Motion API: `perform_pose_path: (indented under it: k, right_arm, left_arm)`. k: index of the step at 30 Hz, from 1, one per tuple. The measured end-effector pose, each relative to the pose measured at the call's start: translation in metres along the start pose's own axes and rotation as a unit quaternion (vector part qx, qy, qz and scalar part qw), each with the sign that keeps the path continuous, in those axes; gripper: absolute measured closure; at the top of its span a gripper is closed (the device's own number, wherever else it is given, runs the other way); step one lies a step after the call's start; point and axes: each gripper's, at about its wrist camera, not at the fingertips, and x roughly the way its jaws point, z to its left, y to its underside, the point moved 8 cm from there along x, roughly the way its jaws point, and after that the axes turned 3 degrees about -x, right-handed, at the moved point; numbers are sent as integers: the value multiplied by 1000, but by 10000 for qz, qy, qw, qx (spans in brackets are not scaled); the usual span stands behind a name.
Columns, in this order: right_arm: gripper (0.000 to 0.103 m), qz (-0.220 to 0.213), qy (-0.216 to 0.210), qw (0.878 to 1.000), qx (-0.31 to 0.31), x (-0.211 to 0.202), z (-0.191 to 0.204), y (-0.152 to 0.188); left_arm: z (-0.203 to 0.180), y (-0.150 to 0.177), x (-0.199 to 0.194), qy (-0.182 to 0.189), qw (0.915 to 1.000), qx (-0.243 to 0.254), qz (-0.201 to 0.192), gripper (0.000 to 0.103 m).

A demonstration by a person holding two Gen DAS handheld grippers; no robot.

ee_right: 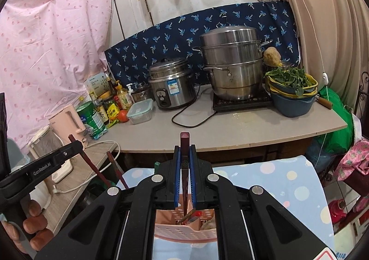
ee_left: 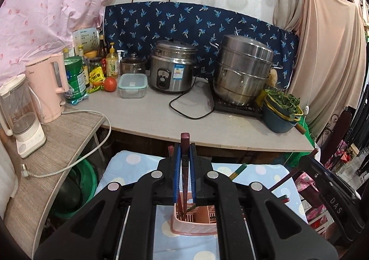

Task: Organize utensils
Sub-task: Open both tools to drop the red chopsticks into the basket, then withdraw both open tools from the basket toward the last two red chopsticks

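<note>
1. Each gripper is clamped on one dark red chopstick. The left chopstick (ee_left: 185,156) stands between the blue pads of the left gripper (ee_left: 184,167), its lower end inside the pink utensil basket (ee_left: 193,225).
2. The right chopstick (ee_right: 184,163) is pinched the same way in the right gripper (ee_right: 184,167), tip pointing down into the same basket (ee_right: 184,230).
3. The basket stands on a dotted blue cloth (ee_left: 129,167) below the front edge of the grey counter (ee_left: 207,126). Other chopsticks, one green-ended, already lean in its compartments.
4. Step in hand, as judged: loading chopsticks into the basket, both sticks nearly seated.
5. Next move calls for lowering each stick until it rests inside a compartment, then parting the jaws and lifting straight up.
6. Clearance: the two grippers work close together over one small basket, so a collision between them is the main hazard. The leaning sticks crowd the opening.
7. The counter's front edge lies just beyond the fingertips. The rice cooker (ee_left: 173,68) and steamer pot (ee_left: 244,70) sit toward its back edge, well apart from the work.
</note>
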Motion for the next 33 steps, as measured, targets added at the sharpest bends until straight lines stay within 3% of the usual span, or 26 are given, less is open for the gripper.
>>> perform_pose_path:
  k: [5,6,8,10,33]
  right_arm:
    - [95,16,37,10000,-10,2,0,5]
    - [94,8,23,10000,-6,1,0,5]
    - [91,-8,39,10000,-2,-1,-1,6]
    - [89,-13,30,10000,-6,-3,0,6]
    - [80,-77,-7,9997,-252,-62,18,31]
  left_arm:
    - [1,9,6,-96,9999,87,84,93]
    - [2,11,7,-135,9998,103,97,89]
    - [2,13,5,-170,9998,123,61,70]
    - [3,15,3,-241,9996,159,-1,65]
    - [9,40,-39,-368,9990,246,11,61]
